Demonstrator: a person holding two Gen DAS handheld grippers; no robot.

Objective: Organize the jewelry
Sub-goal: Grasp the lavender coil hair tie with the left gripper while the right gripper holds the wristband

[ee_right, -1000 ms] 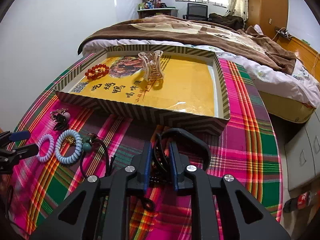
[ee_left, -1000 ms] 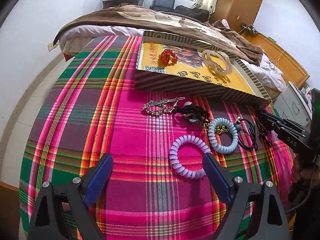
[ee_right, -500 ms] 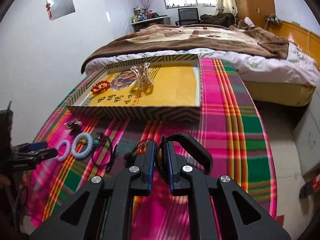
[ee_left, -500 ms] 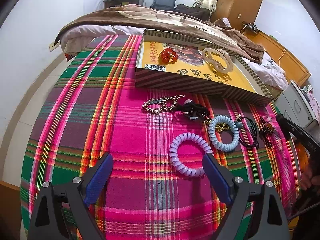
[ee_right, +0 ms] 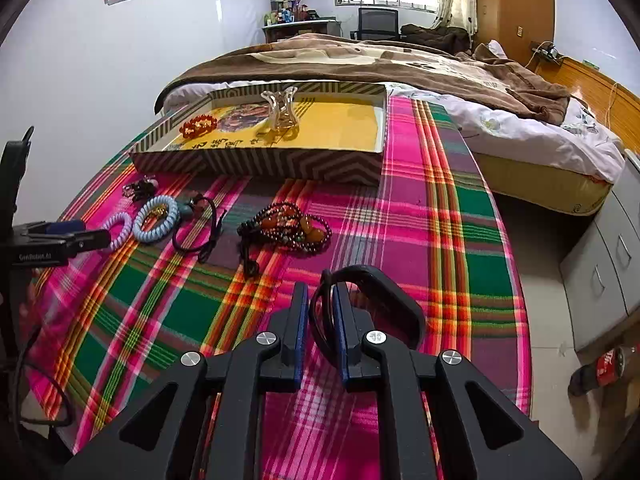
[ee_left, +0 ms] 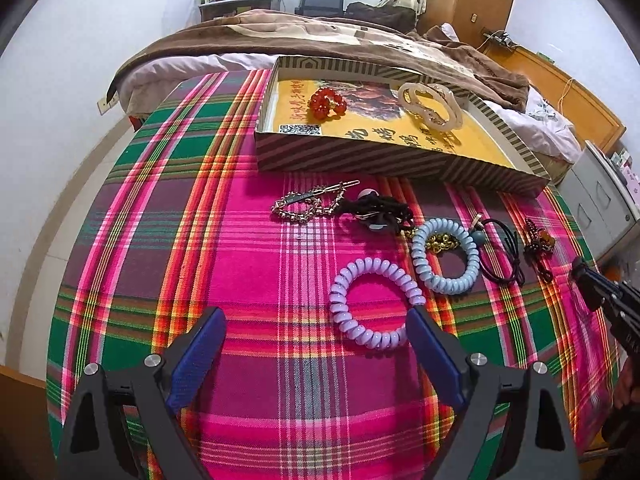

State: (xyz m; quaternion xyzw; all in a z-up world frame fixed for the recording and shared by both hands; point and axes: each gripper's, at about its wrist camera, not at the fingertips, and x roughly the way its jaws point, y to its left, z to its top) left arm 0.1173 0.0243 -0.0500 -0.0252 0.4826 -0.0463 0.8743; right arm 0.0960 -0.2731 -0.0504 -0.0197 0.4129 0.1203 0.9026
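Observation:
A striped box with a yellow floor holds a red bead bracelet and a clear hair claw. On the plaid cloth lie a lilac coil tie, a blue coil tie, a silver chain clip, black hair ties and a brown bead bracelet. My left gripper is open, near the lilac tie. My right gripper is shut and empty, low behind the brown bracelet.
The plaid-covered table's right edge drops to the floor, where a cola bottle lies beside grey drawers. A bed with a brown blanket stands behind the box.
My right gripper has pulled back and away from the brown bead bracelet, which now lies loose on the cloth. The left gripper has not moved.

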